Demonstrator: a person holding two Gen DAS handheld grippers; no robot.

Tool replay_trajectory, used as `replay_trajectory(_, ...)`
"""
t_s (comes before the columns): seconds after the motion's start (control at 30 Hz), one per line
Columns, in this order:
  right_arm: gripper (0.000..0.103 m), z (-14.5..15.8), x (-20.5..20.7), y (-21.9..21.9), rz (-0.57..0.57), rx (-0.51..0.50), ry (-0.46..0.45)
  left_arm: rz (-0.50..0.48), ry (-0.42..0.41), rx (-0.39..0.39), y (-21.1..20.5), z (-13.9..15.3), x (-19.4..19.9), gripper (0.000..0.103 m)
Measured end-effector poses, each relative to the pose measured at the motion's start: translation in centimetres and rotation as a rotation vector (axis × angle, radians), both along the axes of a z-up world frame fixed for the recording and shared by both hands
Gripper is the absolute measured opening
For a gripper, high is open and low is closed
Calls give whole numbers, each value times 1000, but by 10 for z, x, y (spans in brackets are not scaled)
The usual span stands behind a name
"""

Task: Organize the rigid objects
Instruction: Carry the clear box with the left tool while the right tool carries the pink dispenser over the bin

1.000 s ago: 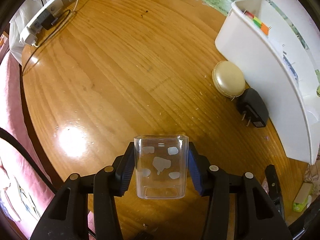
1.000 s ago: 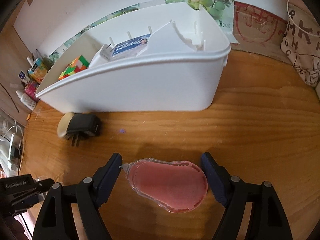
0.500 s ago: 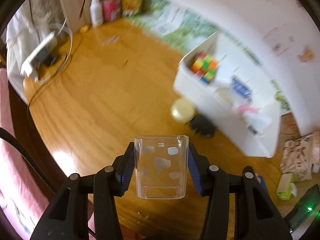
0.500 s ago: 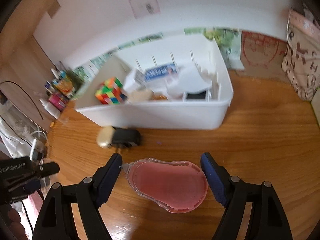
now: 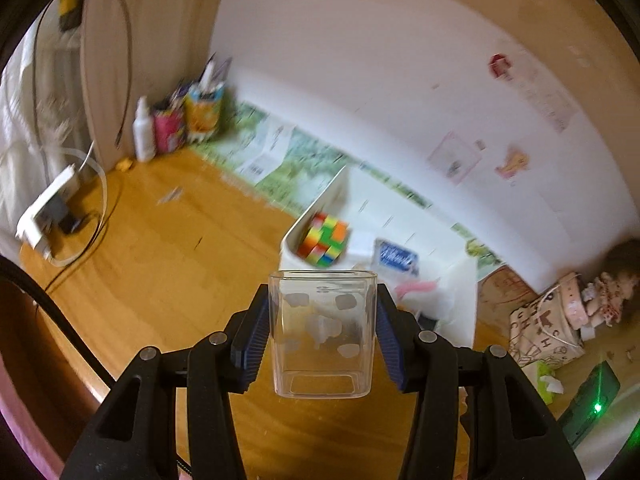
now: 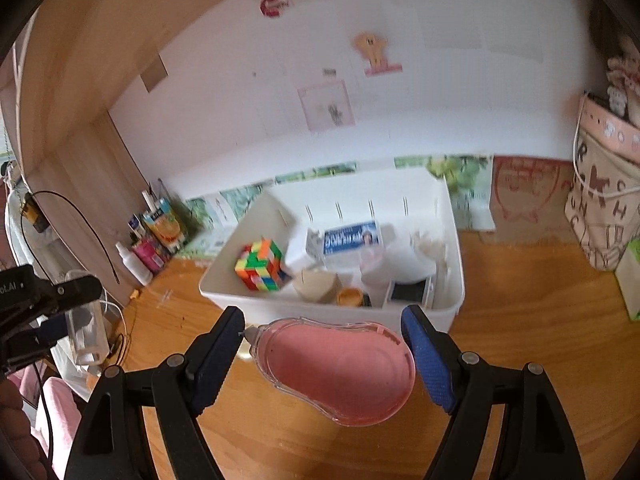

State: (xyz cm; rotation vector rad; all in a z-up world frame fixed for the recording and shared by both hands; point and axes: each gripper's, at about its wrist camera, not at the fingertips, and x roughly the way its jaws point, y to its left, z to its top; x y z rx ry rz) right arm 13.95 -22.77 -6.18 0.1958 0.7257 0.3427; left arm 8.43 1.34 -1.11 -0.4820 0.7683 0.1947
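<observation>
left gripper (image 5: 323,334) pinching a clear plastic cup (image 5: 322,328) by its side walls, held upright in the air. right gripper (image 6: 323,354) clamped end to end on a pink correction tape dispenser (image 6: 336,368), also aloft over the wooden table (image 6: 500,292). ahead, white divided bin (image 6: 454,240) holding a puzzle cube (image 6: 262,266). best to carry level, lower over a free compartment, release only once inside the walls.
</observation>
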Motion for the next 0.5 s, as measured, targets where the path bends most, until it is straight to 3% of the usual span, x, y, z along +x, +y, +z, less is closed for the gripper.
replay_trajectory(0.33,81,14,4,-2,2,2,-170,-134,-170,13,-10,9,24,53)
replay_trajectory(0.5,81,16,11,5,1,-35,-257,-188,-189,71,-15,6,42,53)
